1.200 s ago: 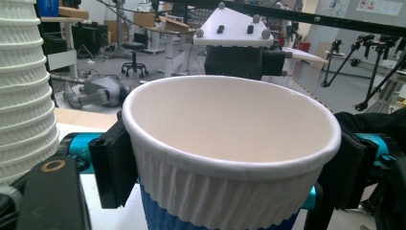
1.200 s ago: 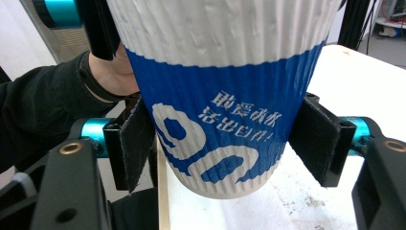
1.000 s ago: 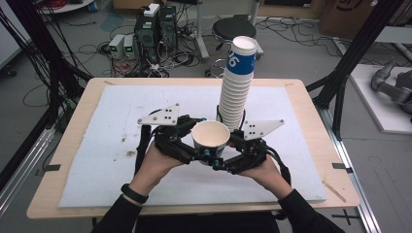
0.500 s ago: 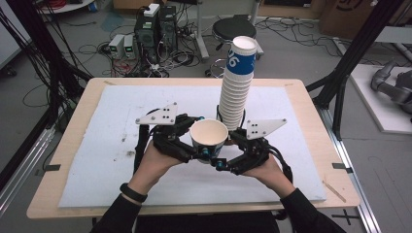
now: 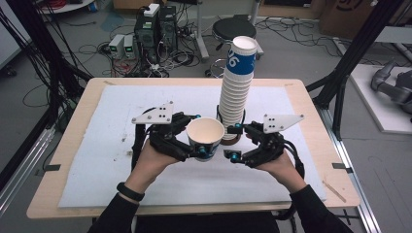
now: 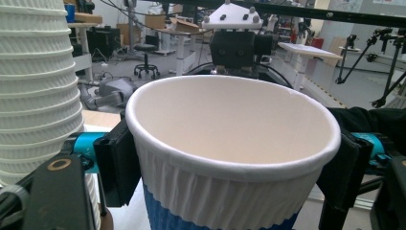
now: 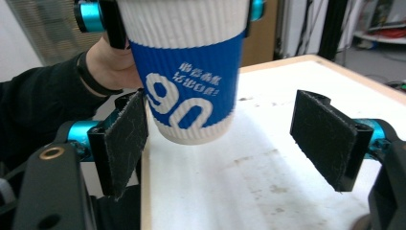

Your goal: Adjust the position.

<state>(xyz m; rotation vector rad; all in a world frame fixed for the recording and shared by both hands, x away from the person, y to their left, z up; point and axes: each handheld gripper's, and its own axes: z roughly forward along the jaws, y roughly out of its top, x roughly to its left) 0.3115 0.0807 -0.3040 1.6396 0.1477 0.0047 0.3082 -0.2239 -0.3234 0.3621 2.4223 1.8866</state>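
A white and blue ribbed paper cup (image 5: 205, 136) hangs above the table in front of the person. My left gripper (image 5: 199, 137) is shut on it just below the rim, one pad on each side (image 6: 117, 163). In the right gripper view the cup (image 7: 191, 81) hangs ahead of the jaws with its base off the white mat. My right gripper (image 5: 234, 142) sits just right of the cup and is open; its jaws have just been opening. Its pads (image 7: 328, 136) stand wide apart and do not press on the cup.
A tall stack of the same cups (image 5: 236, 87) stands on the mat behind the held cup, close to both grippers; it rises at the left in the left gripper view (image 6: 38, 86). The white mat (image 5: 121, 160) covers the wooden table (image 5: 311, 107).
My right gripper's jaws have opened off the cup's lower part and the hand has drawn back to the right. The left gripper and the cup have stayed in place.
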